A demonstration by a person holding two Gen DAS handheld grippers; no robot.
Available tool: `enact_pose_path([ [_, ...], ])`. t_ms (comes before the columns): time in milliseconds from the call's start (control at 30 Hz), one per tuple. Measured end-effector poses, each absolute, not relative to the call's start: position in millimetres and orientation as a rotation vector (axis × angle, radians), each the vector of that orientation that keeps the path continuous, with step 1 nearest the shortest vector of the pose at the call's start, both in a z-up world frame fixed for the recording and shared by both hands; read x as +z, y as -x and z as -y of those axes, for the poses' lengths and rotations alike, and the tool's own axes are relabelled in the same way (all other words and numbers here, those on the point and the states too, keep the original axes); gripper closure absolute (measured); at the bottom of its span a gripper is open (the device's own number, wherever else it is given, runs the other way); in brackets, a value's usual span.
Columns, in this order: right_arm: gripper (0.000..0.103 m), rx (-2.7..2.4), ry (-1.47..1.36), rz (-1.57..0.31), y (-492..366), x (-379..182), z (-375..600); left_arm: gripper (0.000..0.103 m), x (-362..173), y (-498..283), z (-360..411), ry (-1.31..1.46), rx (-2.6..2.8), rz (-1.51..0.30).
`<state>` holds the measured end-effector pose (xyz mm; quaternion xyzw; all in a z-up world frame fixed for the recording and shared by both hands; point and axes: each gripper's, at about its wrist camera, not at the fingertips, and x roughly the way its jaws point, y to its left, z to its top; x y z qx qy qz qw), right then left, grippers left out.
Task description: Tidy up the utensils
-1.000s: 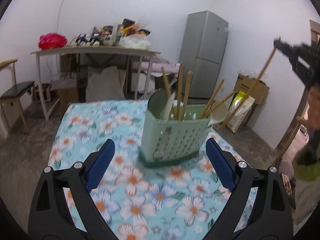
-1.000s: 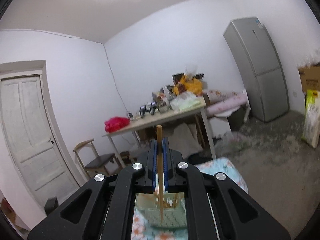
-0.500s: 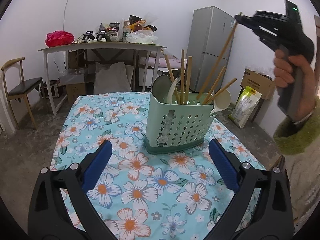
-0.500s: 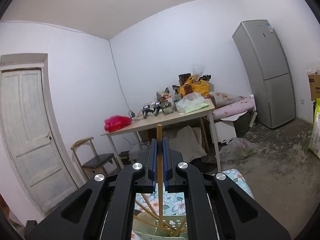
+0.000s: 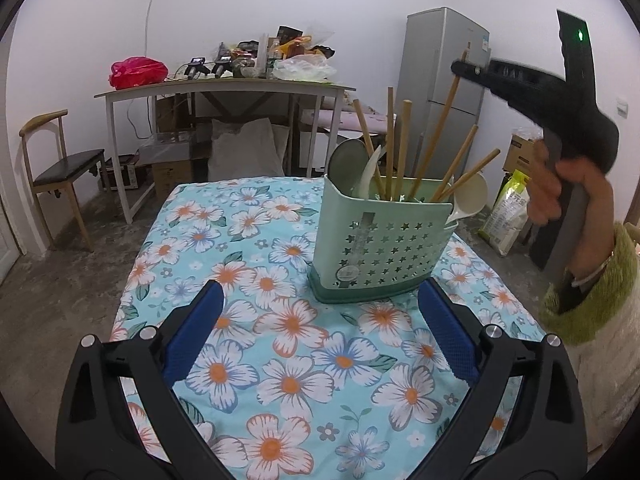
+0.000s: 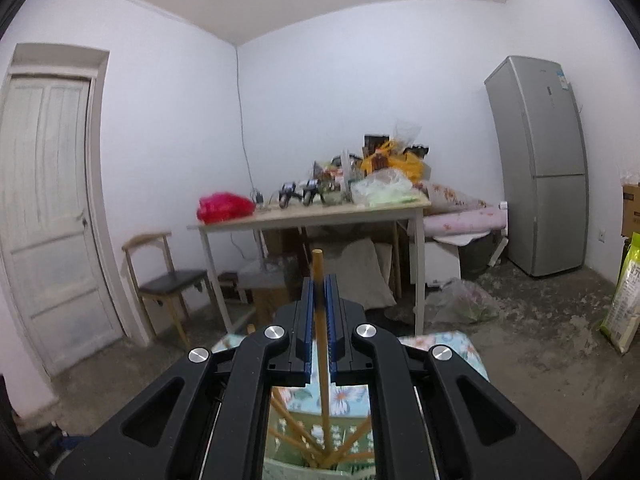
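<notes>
Chopstick sits clamped between the blue pads of the right tool, its lower end already inside the green holder standing on the floral desk, right of centre. It looks best to lower it straight, clear of the other sticks fanned inside, then let go gently. Left tool hovers near the holder, spread wide and empty, ready to steady it.
</notes>
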<state>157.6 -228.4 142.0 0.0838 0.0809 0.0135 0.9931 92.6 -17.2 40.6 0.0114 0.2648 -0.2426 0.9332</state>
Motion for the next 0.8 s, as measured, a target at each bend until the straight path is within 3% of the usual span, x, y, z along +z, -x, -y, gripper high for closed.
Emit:
enact_pose_path([
  [133, 0.095, 0.049, -0.159, -0.203, -155, 139, 229, 0.009, 41, -93, 19, -0.027, -0.487, -0.541],
  [200, 0.082, 0.051, -0.166, -0.197, -148, 142, 232, 0.009, 41, -94, 19, -0.030, -0.481, -0.537],
  [233, 0.068, 0.051, -0.182, -0.185, -142, 146, 235, 0.009, 41, -94, 20, -0.030, -0.479, -0.536],
  [267, 0.064, 0.053, -0.194, -0.173, -137, 148, 238, 0.009, 42, -95, 20, -0.030, -0.474, -0.536],
  [433, 0.052, 0.052, -0.247, -0.110, -101, 161, 253, 0.009, 44, -100, 20, -0.019, -0.440, -0.537],
  [567, 0.036, 0.043, -0.268, -0.097, -70, 160, 255, 0.008, 47, -102, 18, -0.002, -0.374, -0.518],
  [800, 0.015, -0.117, -0.151, -0.325, -57, 106, 222, 0.008, 41, -108, 24, -0.026, -0.253, -0.548],
])
